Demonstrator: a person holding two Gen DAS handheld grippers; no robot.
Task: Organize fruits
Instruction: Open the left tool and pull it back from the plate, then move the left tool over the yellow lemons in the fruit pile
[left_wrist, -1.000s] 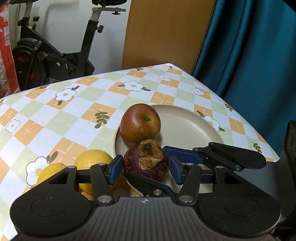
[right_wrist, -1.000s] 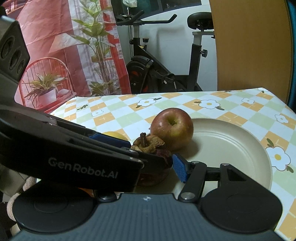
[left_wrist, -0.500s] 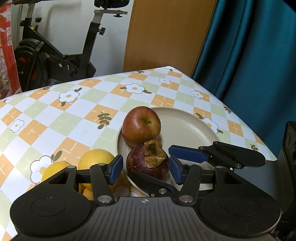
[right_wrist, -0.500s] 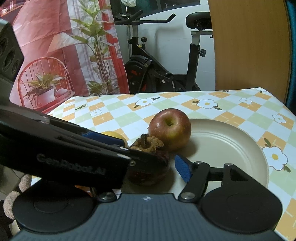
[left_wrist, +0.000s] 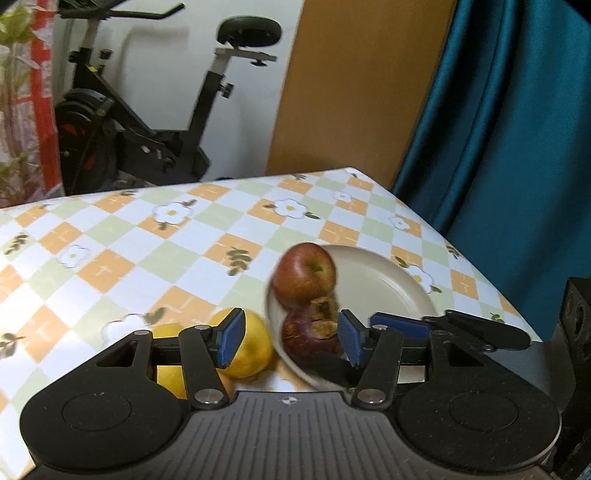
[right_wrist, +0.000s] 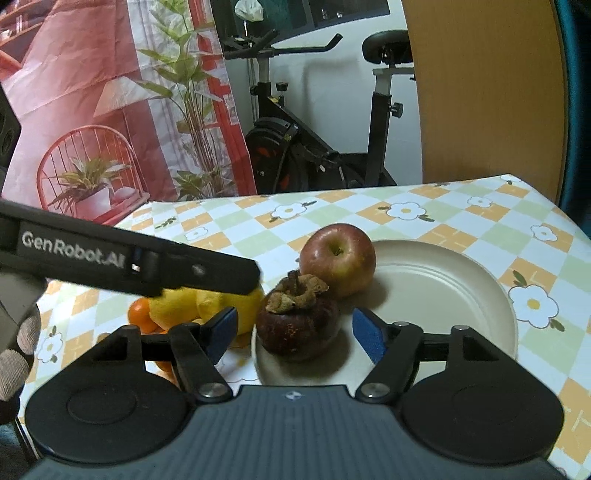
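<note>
The right gripper (right_wrist: 293, 334) has just been opening; its blue pads stand clear on either side of the mangosteen (right_wrist: 298, 325), which sits on the near rim of the cream plate (right_wrist: 443, 291), touching the apple (right_wrist: 338, 258) behind it. The left gripper (left_wrist: 288, 341) hangs with jaws apart and empty (its side reads "GenRobot.AI"). Lemons (right_wrist: 207, 304) and a small orange (right_wrist: 138, 314) lie just left of the plate on a tablecloth (left_wrist: 147, 243) of orange-and-green checks with daisies. Beyond stand an exercise bike (right_wrist: 314, 147), a wooden panel (left_wrist: 354, 92) and a teal curtain (left_wrist: 517, 129).
</note>
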